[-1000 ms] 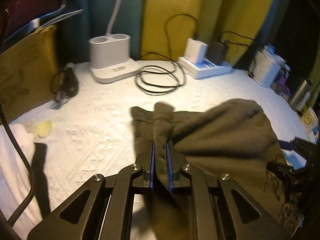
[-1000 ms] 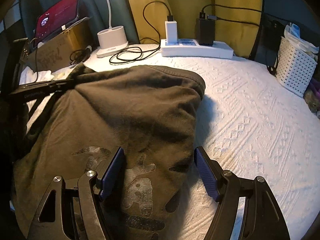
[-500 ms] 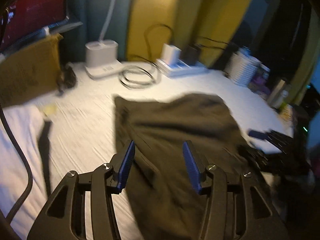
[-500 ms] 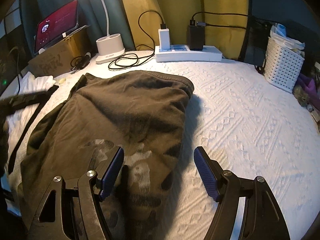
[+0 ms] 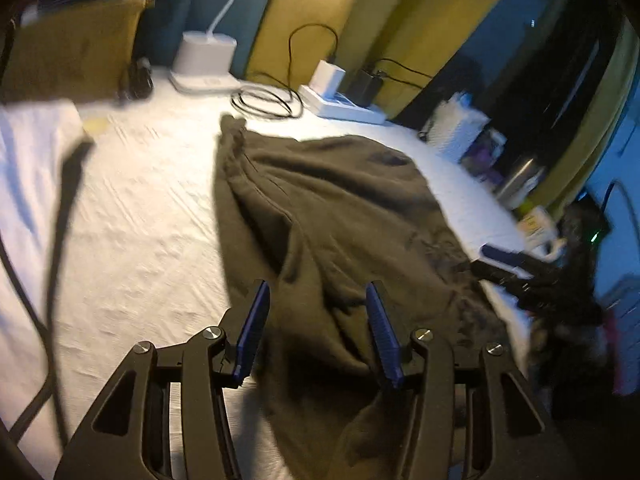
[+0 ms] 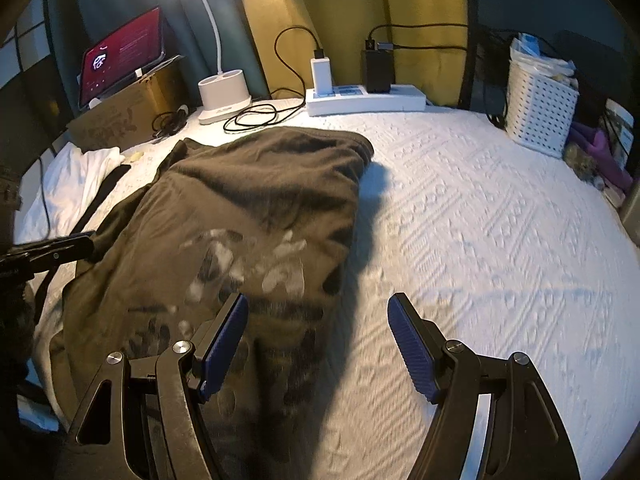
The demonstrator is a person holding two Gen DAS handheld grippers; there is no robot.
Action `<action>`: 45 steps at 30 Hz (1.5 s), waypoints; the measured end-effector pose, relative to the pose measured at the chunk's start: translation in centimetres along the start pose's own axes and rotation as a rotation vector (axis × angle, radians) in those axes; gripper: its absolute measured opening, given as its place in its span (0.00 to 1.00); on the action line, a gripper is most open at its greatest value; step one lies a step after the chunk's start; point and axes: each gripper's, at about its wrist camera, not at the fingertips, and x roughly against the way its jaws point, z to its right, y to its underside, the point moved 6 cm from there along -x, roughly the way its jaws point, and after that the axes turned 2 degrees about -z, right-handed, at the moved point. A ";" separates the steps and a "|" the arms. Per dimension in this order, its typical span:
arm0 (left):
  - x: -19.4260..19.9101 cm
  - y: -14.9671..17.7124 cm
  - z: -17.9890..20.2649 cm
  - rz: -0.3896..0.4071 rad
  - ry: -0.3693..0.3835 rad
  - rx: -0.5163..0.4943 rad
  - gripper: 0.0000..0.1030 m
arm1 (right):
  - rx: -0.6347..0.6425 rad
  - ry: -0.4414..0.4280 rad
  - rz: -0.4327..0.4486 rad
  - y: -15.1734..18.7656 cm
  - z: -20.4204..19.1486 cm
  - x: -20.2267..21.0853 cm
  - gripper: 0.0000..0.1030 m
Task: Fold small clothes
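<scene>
My left gripper (image 5: 316,328) has its jaws parted and grips nothing; the cloth lies below and between the blue pads without being pressed. My right gripper (image 6: 318,344) is spread wide too, empty, hanging over the right edge of the same garment, one pad above the fabric and the other above bare bedding.

The garment is a dark olive-brown fleece piece with a pale printed pattern (image 6: 248,216). It lies on the white textured bedspread (image 6: 480,220), left of the bedspread's middle in the right wrist view, its far end reaching toward the coiled black cable (image 6: 256,114) just beyond it. From how it lies, I judge one fold is laid: the far right edge is thick and rounded, like a doubled layer. The near part is still rumpled, with loose ridges running toward my left gripper, and the near edge slips out of view.

What seems left: flatten those ridges, then fold it shorter into a compact stack. A white cloth (image 6: 76,176) sits beyond the garment's left side; whether it is folded I cannot tell.
</scene>
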 end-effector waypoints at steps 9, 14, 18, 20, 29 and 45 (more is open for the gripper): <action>-0.2 2.3 1.9 -0.101 -0.095 -0.090 0.04 | -0.013 -0.004 -0.004 1.5 -0.2 0.7 0.72; 1.7 3.0 -0.7 -0.105 -0.191 0.006 0.11 | 0.006 -0.019 -0.021 2.3 -1.0 0.3 0.72; 2.5 3.5 -0.2 -0.096 -0.107 0.063 0.17 | 0.020 -0.014 -0.035 3.0 -1.4 0.1 0.72; 3.5 3.6 0.9 -0.067 -0.078 0.041 0.41 | 0.017 -0.014 -0.030 3.1 -1.2 0.4 0.72; 3.8 6.2 4.5 -0.101 -0.046 -0.076 0.54 | 0.000 -0.011 -0.014 4.4 -0.4 2.5 0.72; 5.0 9.6 6.6 -0.123 -0.252 -0.215 0.05 | 0.040 -0.113 -0.049 9.0 -3.8 4.4 0.35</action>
